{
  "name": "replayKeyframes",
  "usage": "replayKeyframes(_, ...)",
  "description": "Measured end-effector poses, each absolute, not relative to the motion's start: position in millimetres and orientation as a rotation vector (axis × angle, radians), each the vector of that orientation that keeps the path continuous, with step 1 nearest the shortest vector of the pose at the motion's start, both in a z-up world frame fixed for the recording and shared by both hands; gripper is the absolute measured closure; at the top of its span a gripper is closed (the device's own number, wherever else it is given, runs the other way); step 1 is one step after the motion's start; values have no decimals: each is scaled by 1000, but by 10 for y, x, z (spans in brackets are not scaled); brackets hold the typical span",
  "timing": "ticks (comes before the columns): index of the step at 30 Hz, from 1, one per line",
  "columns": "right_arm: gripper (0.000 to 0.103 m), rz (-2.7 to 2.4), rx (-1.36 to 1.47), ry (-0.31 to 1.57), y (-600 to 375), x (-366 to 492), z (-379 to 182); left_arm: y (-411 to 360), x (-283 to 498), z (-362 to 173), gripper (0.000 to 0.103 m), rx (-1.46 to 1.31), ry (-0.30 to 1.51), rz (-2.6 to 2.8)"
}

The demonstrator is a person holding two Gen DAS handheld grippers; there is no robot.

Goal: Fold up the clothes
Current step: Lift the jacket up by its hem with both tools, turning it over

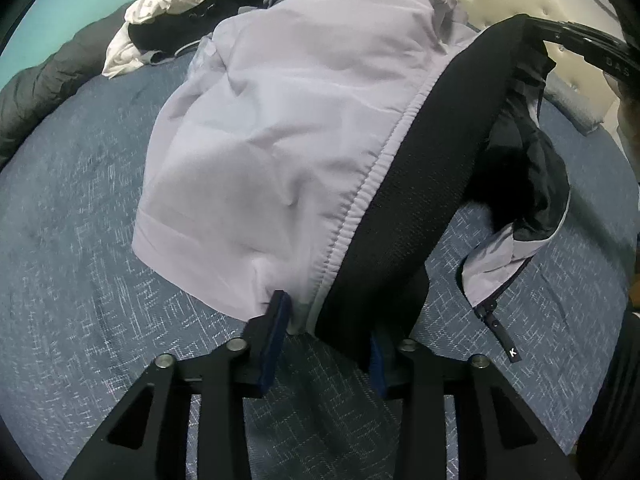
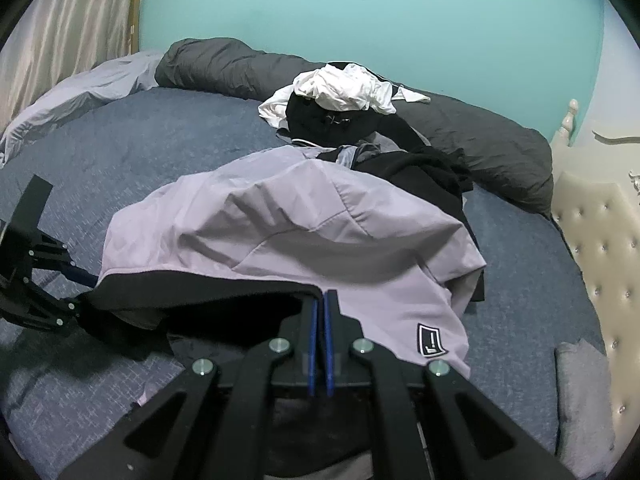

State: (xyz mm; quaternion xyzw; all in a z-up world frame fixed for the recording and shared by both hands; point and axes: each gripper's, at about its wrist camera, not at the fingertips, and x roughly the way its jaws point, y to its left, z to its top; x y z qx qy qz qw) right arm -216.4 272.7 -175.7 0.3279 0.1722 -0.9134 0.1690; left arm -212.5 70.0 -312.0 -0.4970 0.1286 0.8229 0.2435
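Both grippers angled down over bed (image 2: 168, 140): left gripper (image 1: 328, 320) and right gripper (image 2: 322, 300) each clamped on lilac jacket (image 2: 300, 220) black hem (image 1: 420, 184).

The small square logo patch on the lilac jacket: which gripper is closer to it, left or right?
Right. The right gripper pinches the jacket's black hem just left of the logo patch. The left gripper grips the same hem at its far end, across the lilac jacket.

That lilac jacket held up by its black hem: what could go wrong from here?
The left gripper pinches only a corner of the lilac jacket, so the hem might slip free. The right gripper holds a thin edge too. Its far end lies on the clothes pile, which could drag along.
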Motion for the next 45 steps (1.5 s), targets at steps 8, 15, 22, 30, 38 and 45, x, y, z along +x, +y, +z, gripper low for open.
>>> replayKeyframes(8, 101, -2611, 831, 483, 2738, -2031, -1344, 547, -2111, -2423, 93, -1198, 289, 2378)
replayKeyframes(15, 101, -2642, 671, 468, 2746, -1750, -591, 400, -2068, -1473, 100, -1057, 354, 2486)
replayKeyframes(22, 101, -2667, 468, 462, 2696, -1305, 433, 224, -1923, -646, 100, -935, 369, 2551)
replayKeyframes(30, 101, -2678, 253, 483, 2540, -735, 1563, -73, -1651, 392, 100, -767, 327, 2647)
replayKeyframes(38, 101, -2696, 106, 475, 2443, -366, 2393, -287, -1283, 1545, 100, -580, 347, 2739)
replayKeyframes(45, 101, -2711, -10, 434, 2431, -73, 3058, -379, -853, 2546, 100, -439, 421, 2815)
